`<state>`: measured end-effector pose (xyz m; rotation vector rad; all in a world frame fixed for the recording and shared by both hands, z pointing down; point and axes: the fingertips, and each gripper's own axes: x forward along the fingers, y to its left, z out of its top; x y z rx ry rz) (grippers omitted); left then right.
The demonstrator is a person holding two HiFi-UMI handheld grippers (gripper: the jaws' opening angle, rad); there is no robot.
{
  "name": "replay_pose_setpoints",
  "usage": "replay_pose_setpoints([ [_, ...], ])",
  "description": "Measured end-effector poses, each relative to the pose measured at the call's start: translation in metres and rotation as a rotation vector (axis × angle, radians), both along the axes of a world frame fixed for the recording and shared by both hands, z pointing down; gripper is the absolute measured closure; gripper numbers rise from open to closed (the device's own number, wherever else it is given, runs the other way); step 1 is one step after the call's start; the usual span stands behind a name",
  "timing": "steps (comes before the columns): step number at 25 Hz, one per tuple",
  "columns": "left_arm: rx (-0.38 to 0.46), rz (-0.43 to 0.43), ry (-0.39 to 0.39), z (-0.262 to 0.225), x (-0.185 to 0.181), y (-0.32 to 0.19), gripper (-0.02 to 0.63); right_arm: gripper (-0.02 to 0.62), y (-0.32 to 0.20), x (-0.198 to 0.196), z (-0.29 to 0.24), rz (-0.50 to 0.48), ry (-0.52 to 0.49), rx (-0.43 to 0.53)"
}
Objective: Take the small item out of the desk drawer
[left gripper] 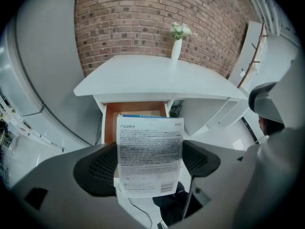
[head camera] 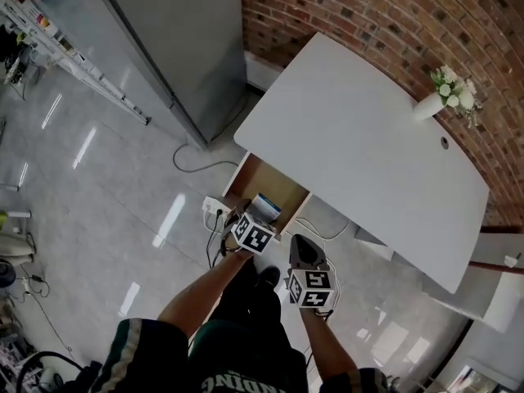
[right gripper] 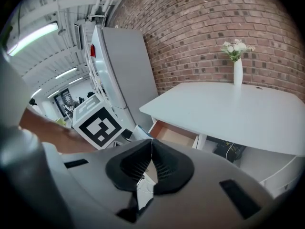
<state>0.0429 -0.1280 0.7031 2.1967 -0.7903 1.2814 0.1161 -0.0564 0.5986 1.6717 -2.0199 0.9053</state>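
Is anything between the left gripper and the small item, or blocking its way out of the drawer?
Nothing visible does. The left gripper is shut on the printed packet, held up in front of the open drawer. The right gripper is shut, empty, off to the side.

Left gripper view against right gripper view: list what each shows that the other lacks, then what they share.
Only the left gripper view: the left gripper clamped on the small box, with the box's printed label facing the camera.
Only the right gripper view: the right gripper with its jaws shut on nothing, the left gripper's marker cube, and the ceiling lights.
Both: the white desk, its open drawer, the vase of flowers and the brick wall.
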Motion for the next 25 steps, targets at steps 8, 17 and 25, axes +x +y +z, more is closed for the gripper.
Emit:
replay_pose_setpoints([
  [8,0.081,-0.05,0.068,-0.084,-0.019,-0.003,0.173,0.571,-0.007,0.0,-0.064,-0.045,-0.018,0.092],
  [17,0.246,-0.095,0.174,-0.192,-0.023,-0.037,0.173,0.571,-0.032,0.011,-0.151,-0.034,-0.009,0.248],
  [25,0.422,-0.086,0.275,-0.296,-0.016,-0.069,0.173,0.571,-0.056,0.029,-0.227,-0.046,0.018,0.407],
])
